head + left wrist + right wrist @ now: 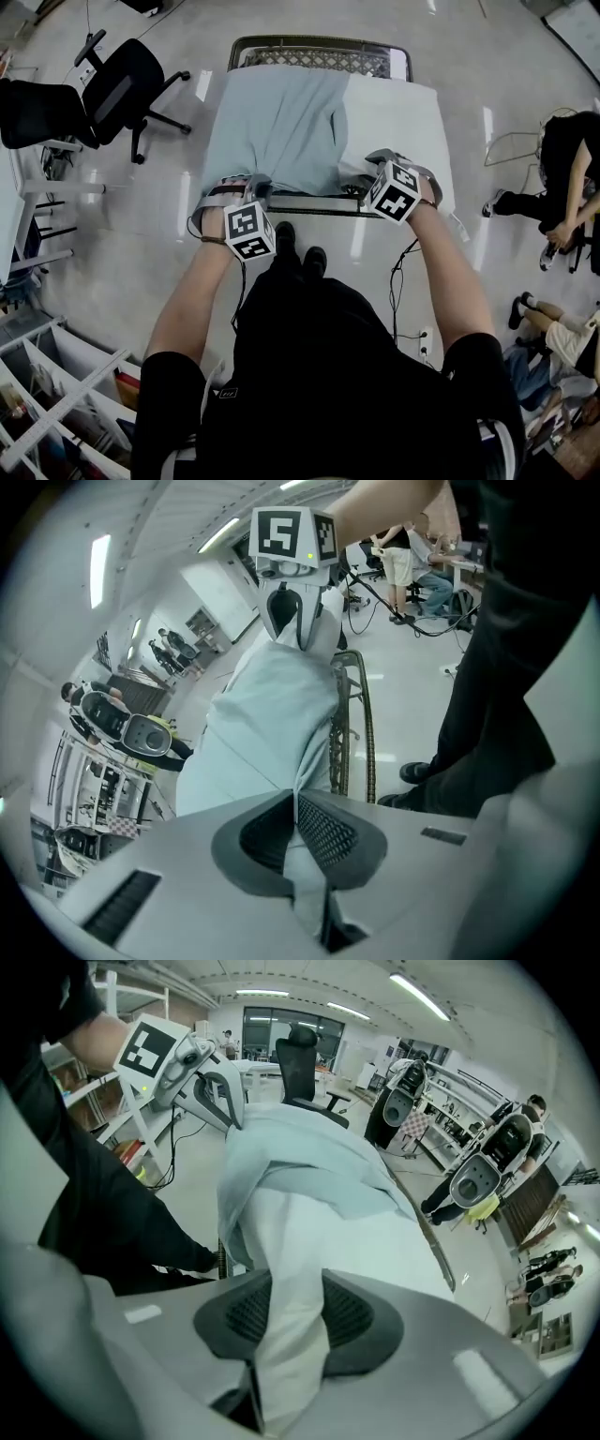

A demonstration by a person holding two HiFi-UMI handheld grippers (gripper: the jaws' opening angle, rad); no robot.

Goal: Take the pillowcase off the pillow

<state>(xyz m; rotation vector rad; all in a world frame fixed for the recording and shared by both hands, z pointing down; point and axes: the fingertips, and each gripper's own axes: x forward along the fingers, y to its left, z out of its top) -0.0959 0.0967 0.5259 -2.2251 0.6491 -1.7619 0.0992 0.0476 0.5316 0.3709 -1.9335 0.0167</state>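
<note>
Task item: the light blue pillowcase [277,122] was on the pillow, covering its left portion as seen in the head view.
Pillow: the white pillow [394,117] was bare on its right portion and lay across the wire-mesh surface [319,54].
Left hand-held gripper [298,801]: jaws were drawn together, pinching a thin fold of the pillowcase fabric; the cloth ran taut from the pads up toward the pillow.
Right hand-held gripper [295,1290]: jaws were partly closed on a thicker fold of the white pillow, the pads pressing on it from both sides.
Position of grippers: in the head view both were at the near edge of the pillow, the left on the blue cloth, the right on the white end, well apart from each other.
Operator: standing at the near side of the surface, shoes just beside its frame.
Surroundings: a black office chair [117,84] stood on the floor to the left; white shelving [56,394] lay at lower left; a seated person [562,159] was at the right edge.
</note>
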